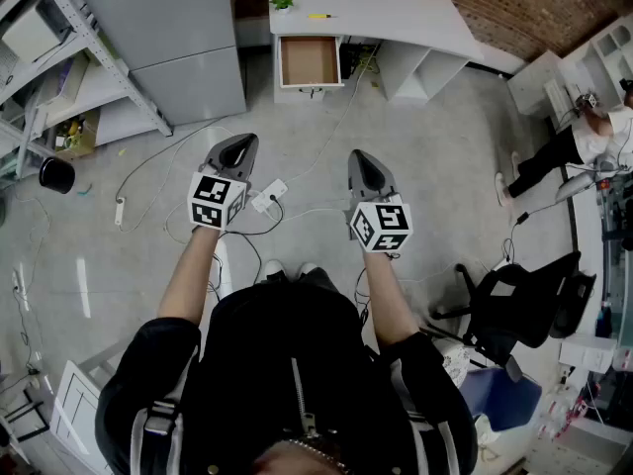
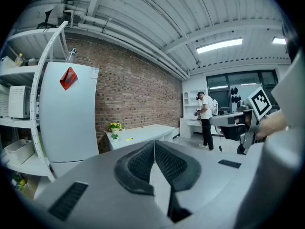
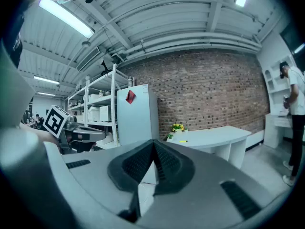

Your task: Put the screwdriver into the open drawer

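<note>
The left tool and the right tool are held out level side by side, each with jaws pressed together on nothing. Farther off the drawer stands open under the desk. The yellow screwdriver lies on the desk top.

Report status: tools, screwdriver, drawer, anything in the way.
Left tool shut, empty; right tool shut, empty. Screwdriver on white desk, untouched; drawer open below. Power strip on floor ahead.

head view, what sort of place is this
Probably an office or lab workroom: a white desk with an open drawer stands against a brick wall, with metal shelves to one side and an office chair nearby.
</note>
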The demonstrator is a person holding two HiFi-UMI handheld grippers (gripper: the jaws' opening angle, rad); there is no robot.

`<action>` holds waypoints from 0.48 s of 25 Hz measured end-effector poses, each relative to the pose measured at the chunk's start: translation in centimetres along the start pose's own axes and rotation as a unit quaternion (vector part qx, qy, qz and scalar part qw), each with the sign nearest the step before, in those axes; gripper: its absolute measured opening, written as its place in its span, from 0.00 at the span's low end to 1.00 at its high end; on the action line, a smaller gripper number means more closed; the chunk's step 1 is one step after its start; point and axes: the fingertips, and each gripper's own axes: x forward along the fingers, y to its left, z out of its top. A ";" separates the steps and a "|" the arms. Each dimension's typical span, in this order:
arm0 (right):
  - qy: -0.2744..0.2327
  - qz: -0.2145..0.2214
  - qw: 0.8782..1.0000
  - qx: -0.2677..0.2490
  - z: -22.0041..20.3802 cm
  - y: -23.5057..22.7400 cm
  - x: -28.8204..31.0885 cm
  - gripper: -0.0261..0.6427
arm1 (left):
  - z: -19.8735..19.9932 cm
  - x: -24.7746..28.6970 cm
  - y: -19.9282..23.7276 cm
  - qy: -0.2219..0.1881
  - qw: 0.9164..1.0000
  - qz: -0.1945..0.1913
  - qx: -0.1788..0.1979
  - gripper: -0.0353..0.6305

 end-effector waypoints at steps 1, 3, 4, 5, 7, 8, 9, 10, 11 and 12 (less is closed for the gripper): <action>-0.001 0.001 1.000 0.002 0.0 -0.1 0.1 0.05 | 0.0 0.1 0.1 0.000 1.000 0.000 0.000 0.09; -0.004 0.001 1.000 0.006 0.0 -0.2 0.5 0.05 | 0.0 0.4 0.2 0.000 1.000 -0.001 -0.001 0.09; -0.005 0.001 1.000 0.008 0.0 -0.2 0.6 0.05 | 0.0 0.5 0.3 0.000 1.000 -0.001 -0.001 0.09; -0.006 -0.001 1.000 0.009 0.0 -0.3 0.8 0.05 | 0.0 0.6 0.5 0.000 1.000 -0.002 -0.001 0.09; -0.006 -0.003 1.000 0.010 0.0 -0.3 1.1 0.05 | -0.1 0.6 0.8 0.001 1.000 -0.002 -0.001 0.09; -0.006 -0.003 1.000 0.010 0.0 -0.3 1.2 0.05 | -0.1 0.6 0.9 0.001 1.000 -0.002 -0.002 0.09; -0.005 -0.002 1.000 0.009 0.0 -0.2 1.3 0.06 | -0.2 0.5 1.1 0.002 1.000 -0.002 -0.002 0.09; -0.004 -0.001 1.000 0.009 -0.1 -0.1 1.4 0.06 | -0.3 0.4 1.2 0.003 1.000 -0.001 -0.003 0.09; -0.003 0.000 1.000 0.010 -0.1 0.0 1.5 0.06 | -0.4 0.4 1.4 0.004 1.000 0.000 -0.003 0.09; -0.003 0.001 1.000 0.011 -0.1 0.1 1.6 0.06 | -0.5 0.4 1.5 0.006 1.000 0.001 -0.004 0.09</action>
